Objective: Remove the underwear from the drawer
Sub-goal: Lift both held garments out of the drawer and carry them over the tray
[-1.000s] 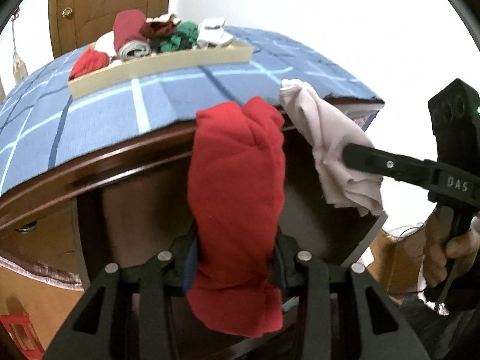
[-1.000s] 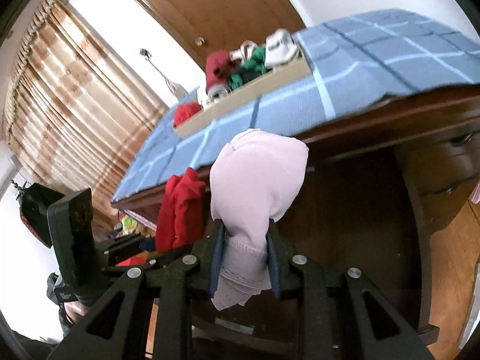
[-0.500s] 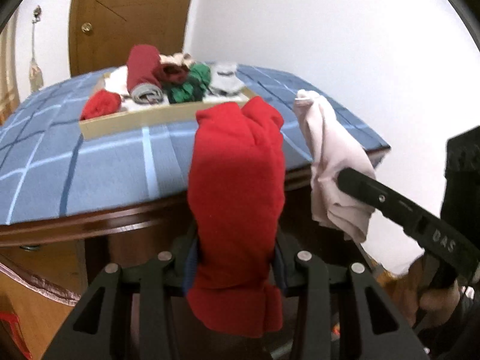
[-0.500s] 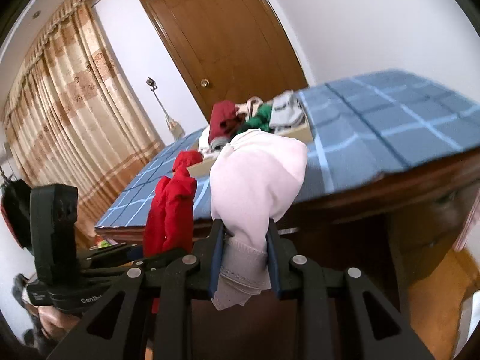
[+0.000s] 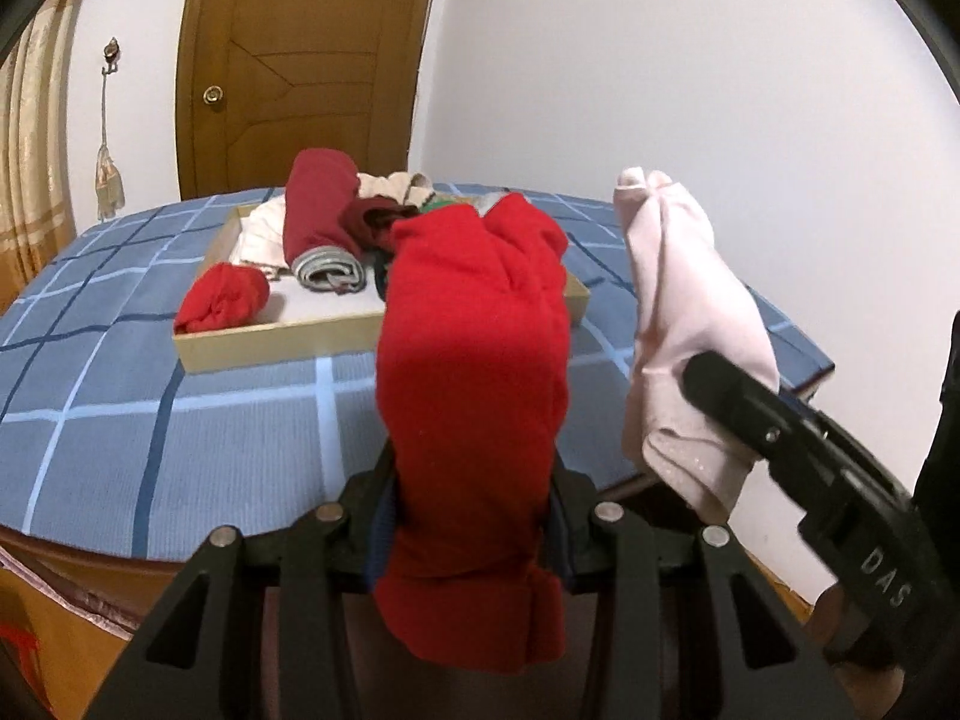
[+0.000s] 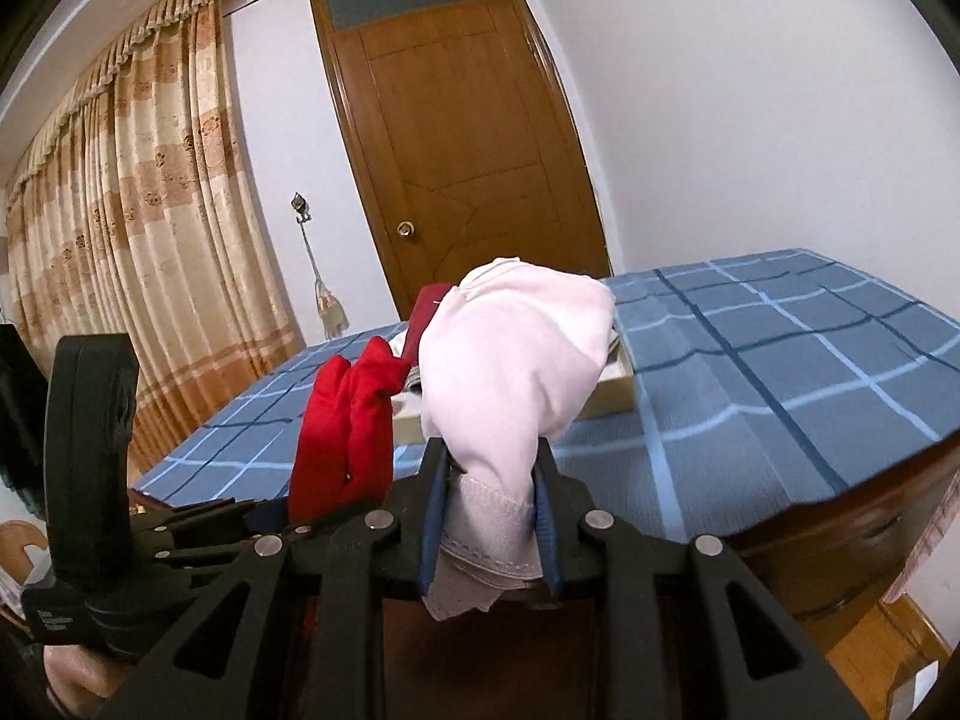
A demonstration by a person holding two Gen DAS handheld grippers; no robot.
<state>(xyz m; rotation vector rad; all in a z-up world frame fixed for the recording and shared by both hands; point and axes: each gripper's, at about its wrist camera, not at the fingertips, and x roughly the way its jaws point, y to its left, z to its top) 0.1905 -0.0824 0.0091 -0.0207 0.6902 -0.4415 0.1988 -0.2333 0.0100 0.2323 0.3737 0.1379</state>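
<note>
— Bedroom with white walls, a brown wooden door (image 6: 456,138) at the far side, patterned curtains (image 6: 132,228) on the left. In the middle, a bed (image 5: 180,420) under a blue checked cover.

— And on that cover?

— A shallow wooden drawer (image 5: 282,342), lying toward the far half. Inside: a dark red roll (image 5: 315,204), a bright red bundle (image 5: 222,297) at its near left corner, some white and green pieces behind.

— Left gripper (image 5: 474,516)?

— Clamped on a red pair of underwear (image 5: 474,360), cloth bulging up between the fingers and hanging below them. Held in the air on the near side of the drawer, over the near edge of the bed.

— Right gripper (image 6: 489,504)?

— Clamped too, on a pale pink pair of underwear (image 6: 510,360), lacy hem drooping below the blue pads (image 6: 433,516). Also up in the air, just to the right of the red pair, not touching it.

— Both pairs out of the drawer, then?

— Clear of it, yes, side by side. Part of a hand (image 5: 840,618) visible under the right handle, at the lower right.
</note>
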